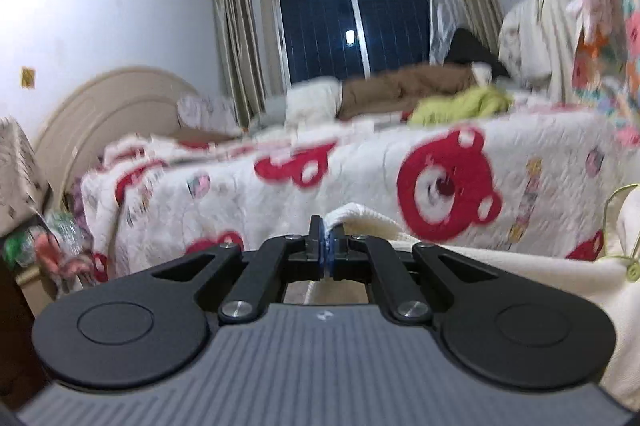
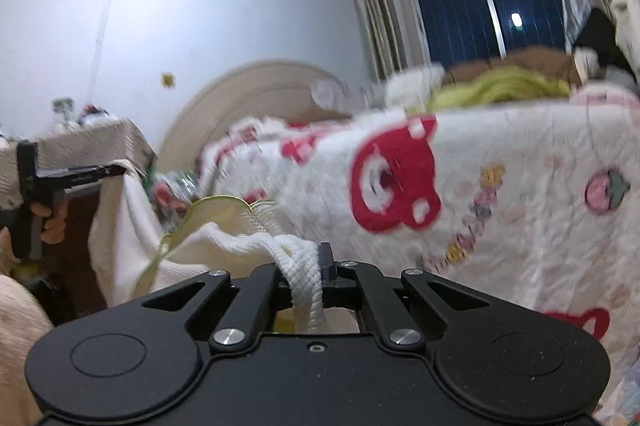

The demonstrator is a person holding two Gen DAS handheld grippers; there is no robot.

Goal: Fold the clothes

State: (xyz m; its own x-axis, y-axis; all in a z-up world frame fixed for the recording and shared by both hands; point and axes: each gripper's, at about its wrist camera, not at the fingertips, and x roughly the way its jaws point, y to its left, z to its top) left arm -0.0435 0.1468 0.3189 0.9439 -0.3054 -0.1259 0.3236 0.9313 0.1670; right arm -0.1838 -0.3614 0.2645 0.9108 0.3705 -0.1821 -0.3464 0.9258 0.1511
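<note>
The bear-print quilt (image 1: 360, 161) was smeared by motion blur, its small motifs unreadable. The cream garment (image 1: 520, 266) ran off the right edge of the left wrist view, its lower part hidden behind the gripper body. In the right wrist view the left gripper (image 2: 44, 181) was cut by the left edge, its fingertips hidden behind cloth. Far clutter on the covered side table (image 2: 80, 141) was too small to identify.
</note>
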